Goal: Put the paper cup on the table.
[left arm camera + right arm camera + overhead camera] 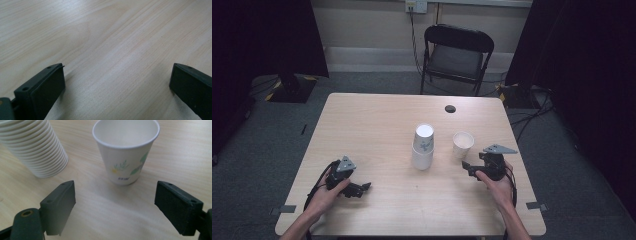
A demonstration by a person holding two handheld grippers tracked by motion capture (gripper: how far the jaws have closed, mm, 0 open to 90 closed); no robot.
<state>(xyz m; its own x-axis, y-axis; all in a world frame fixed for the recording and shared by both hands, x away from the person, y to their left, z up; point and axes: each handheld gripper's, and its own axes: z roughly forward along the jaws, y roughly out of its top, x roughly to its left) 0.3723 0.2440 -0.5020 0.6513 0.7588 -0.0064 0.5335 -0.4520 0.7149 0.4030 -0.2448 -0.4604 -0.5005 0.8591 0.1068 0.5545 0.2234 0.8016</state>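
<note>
An upside-down stack of white paper cups [423, 146] stands near the middle of the wooden table [377, 120]. To its right a single paper cup [462, 144] stands upright and empty. My right gripper [474, 161] sits just in front of that cup, held in a hand. In the right gripper view its jaws [115, 183] stand open and apart from the cup [126, 152], which has a leaf print; the stack [35, 147] is at upper left. My left gripper [362, 189] rests low near the table's front left, open [117, 67] over bare wood.
A black folding chair [457, 55] stands beyond the far edge of the table. A small dark round hole [450, 108] sits in the tabletop at the back right. Cables run over the floor at the right [532, 115]. Dark curtains close both sides.
</note>
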